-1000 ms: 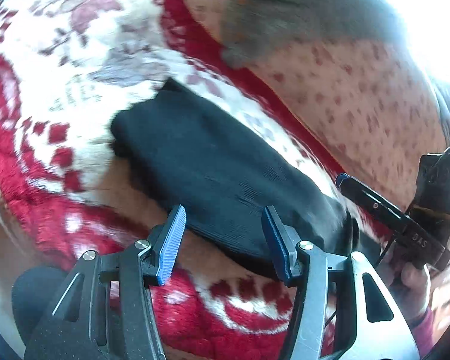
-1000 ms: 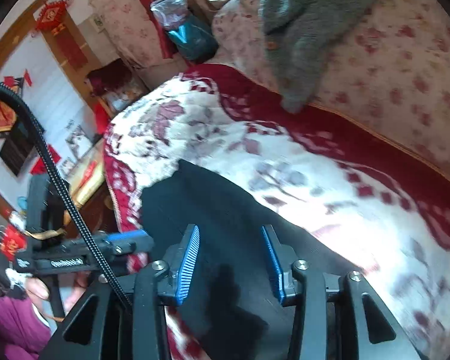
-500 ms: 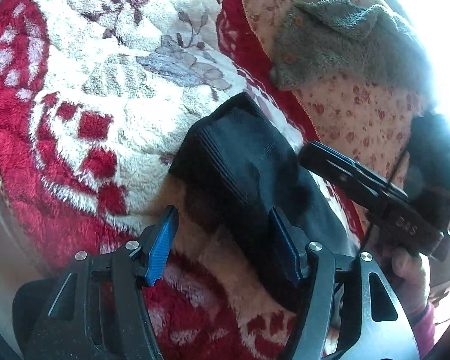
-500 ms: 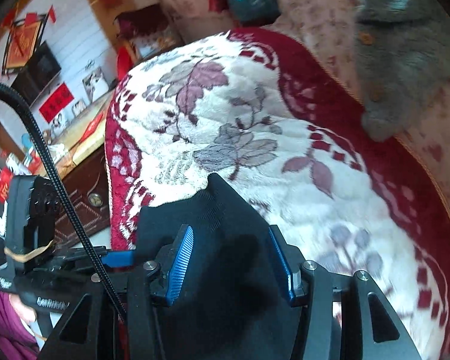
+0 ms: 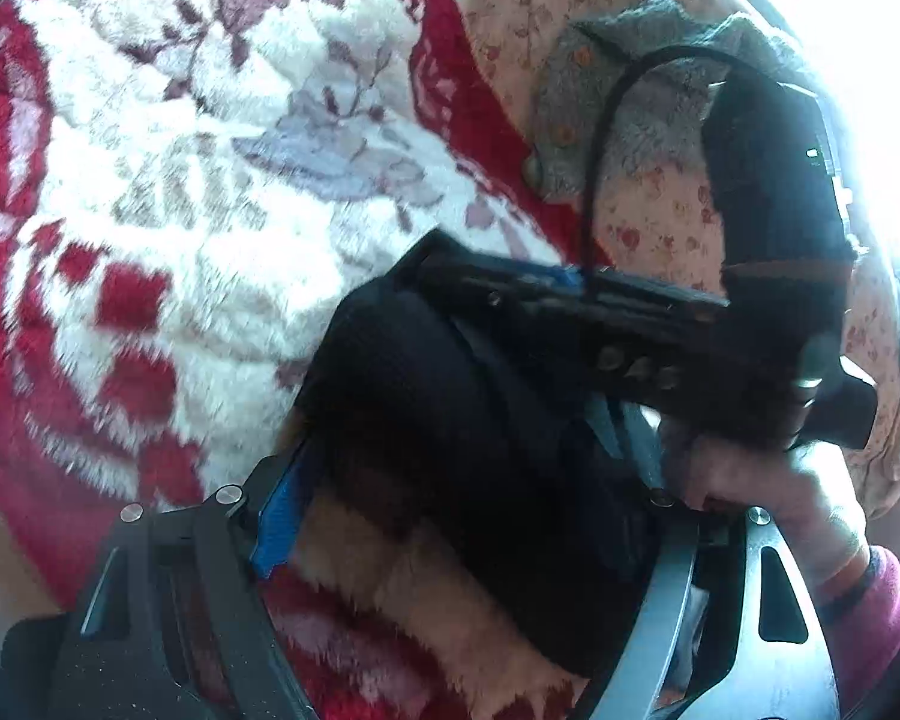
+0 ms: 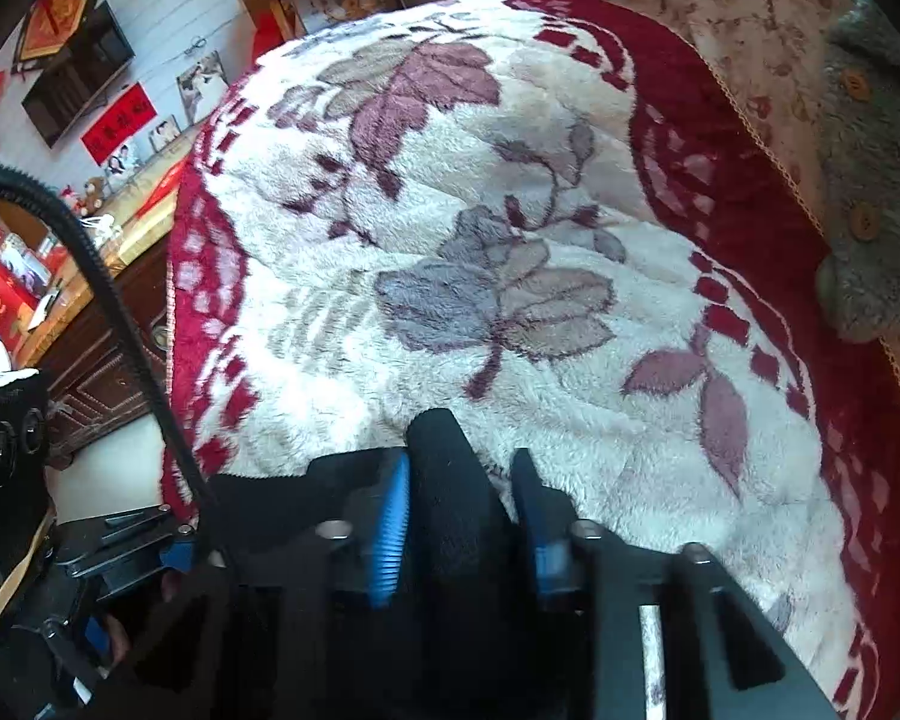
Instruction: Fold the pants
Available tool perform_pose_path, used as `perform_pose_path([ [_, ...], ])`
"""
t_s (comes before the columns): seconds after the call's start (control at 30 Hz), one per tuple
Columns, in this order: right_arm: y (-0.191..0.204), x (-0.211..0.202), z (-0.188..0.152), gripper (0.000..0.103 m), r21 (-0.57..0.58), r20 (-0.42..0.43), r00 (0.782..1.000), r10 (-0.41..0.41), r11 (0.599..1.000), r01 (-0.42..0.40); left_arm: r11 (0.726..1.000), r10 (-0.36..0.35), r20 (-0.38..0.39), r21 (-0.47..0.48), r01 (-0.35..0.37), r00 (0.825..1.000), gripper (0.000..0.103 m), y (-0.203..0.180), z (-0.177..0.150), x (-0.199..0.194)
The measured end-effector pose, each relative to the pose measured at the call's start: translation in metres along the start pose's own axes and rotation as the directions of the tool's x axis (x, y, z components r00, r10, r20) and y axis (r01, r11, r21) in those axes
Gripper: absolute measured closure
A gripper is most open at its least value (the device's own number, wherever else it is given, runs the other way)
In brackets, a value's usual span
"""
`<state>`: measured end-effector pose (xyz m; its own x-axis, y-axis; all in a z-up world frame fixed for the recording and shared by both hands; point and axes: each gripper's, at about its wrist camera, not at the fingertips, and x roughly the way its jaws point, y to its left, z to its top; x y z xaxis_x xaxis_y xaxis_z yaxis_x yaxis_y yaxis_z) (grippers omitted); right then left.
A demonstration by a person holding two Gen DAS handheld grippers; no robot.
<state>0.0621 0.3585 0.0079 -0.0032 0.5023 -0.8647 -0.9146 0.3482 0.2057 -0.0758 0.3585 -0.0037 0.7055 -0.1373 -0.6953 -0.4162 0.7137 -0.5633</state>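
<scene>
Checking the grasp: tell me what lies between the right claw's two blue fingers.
In the right wrist view, a bunched fold of the black pants fills the gap of the right claw.

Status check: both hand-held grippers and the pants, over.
Right hand-held gripper shut on black pants. Left hand-held gripper open, straddling the pants. Pants bunched on floral blanket. Grey cardigan lies apart, no obstruction.
</scene>
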Motion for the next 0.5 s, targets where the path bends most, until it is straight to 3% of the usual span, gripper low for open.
perform_pose_path([
  [0.07, 0.004, 0.0, -0.002, 0.087, -0.01, 0.014, 1.0, -0.001, 1.0, 0.001, 0.999, 0.006, -0.004, 0.041, -0.005, 1.0, 0.073, -0.001, 0.003, 0.005],
  [0.1, 0.005, -0.004, -0.003, 0.09, -0.011, 0.03, 1.0, -0.003, 1.0, 0.003, 0.999, -0.026, -0.025, 0.027, 0.027, 0.999, 0.077, 0.002, 0.005, 0.008],
  [0.17, 0.004, -0.017, -0.006, 0.091, 0.017, 0.079, 0.997, 0.013, 1.0, -0.015, 0.998, -0.066, -0.025, -0.011, 0.066, 0.997, 0.081, 0.007, 0.006, 0.006],
  [0.27, 0.002, -0.047, -0.012, 0.091, 0.076, 0.161, 0.985, 0.063, 0.994, -0.076, 0.996, -0.085, 0.01, 0.012, 0.085, 0.996, 0.084, -0.001, 0.005, -0.009],
  [0.5, 0.009, -0.141, -0.039, 0.091, 0.117, 0.358, 0.93, 0.08, 0.985, -0.13, 0.973, -0.164, 0.105, 0.178, 0.144, 0.981, 0.085, -0.069, -0.005, -0.064],
])
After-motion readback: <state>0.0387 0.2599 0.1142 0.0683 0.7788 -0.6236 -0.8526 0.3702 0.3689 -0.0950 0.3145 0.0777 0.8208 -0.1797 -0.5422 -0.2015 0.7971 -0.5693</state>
